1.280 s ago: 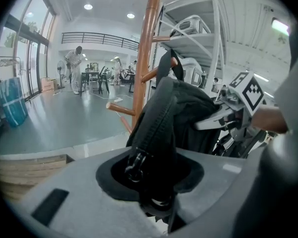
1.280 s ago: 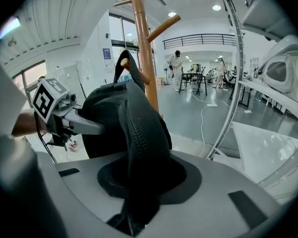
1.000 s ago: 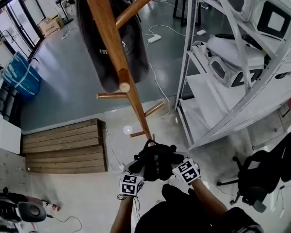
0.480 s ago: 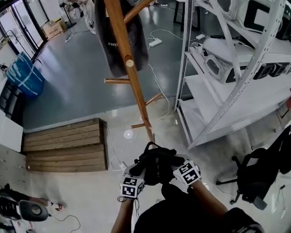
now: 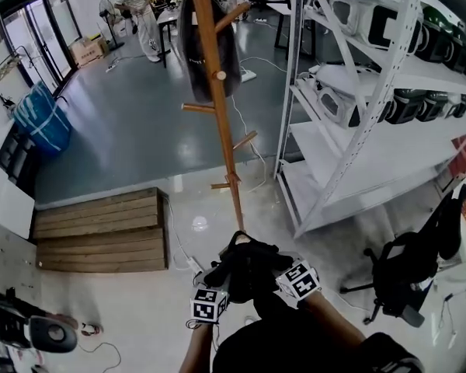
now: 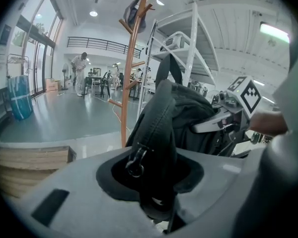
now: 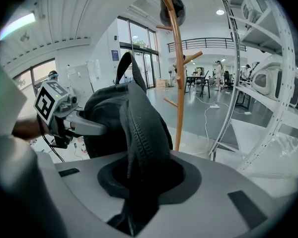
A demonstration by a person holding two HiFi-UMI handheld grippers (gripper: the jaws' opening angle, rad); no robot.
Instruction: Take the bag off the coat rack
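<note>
Still, L gripper (image 5: 220,277) & R gripper (image 5: 270,269) fingers clamp the bag (image 5: 245,255); coat rack (image 5: 217,92) now looks farther off.

Left of a white metal shelving rack (image 5: 349,142) lie a wooden step platform (image 5: 101,231) and glossy grey floor (image 5: 116,130), with glass doors (image 5: 39,29) farther left. A black office chair (image 5: 404,274) stands beside the rack.

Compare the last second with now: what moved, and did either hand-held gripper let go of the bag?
The coat rack has slid up and away in the head view, so the person apparently backed off. The black bag stayed off the rack, with the left hand-held gripper and right hand-held gripper both still shut on it. The dark garment still hangs on the rack.
</note>
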